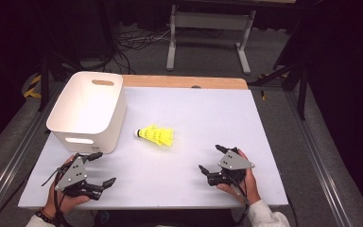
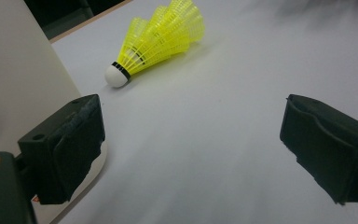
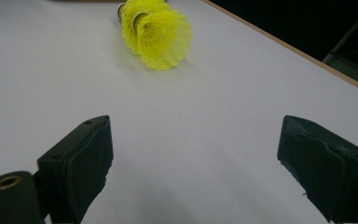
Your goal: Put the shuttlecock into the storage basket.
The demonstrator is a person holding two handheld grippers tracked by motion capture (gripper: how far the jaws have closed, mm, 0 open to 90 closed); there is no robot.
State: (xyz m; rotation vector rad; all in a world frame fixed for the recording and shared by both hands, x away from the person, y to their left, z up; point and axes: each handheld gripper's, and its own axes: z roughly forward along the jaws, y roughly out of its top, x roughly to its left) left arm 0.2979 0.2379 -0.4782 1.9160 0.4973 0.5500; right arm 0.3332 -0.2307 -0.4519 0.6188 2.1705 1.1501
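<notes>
A stack of yellow shuttlecocks (image 1: pixel 157 135) lies on its side near the middle of the white table (image 1: pixel 203 113), its white cork tip pointing left toward the bin. From the left gripper view the shuttlecocks (image 2: pixel 161 39) lie ahead, beyond the jaws. In the right gripper view the shuttlecocks (image 3: pixel 156 30) show their open skirt end. My left gripper (image 1: pixel 101 168) rests open at the front left, held by a hand. At the front right my right gripper (image 1: pixel 211 157) is open too. Nothing sits between either pair of jaws.
A white plastic bin (image 1: pixel 89 109) with handle slots stands at the table's left side, close beside the left gripper; its wall (image 2: pixel 18 79) fills the left of the left gripper view. A wooden strip (image 1: pixel 184 82) edges the table's far side. Beyond are cables and a frame's legs.
</notes>
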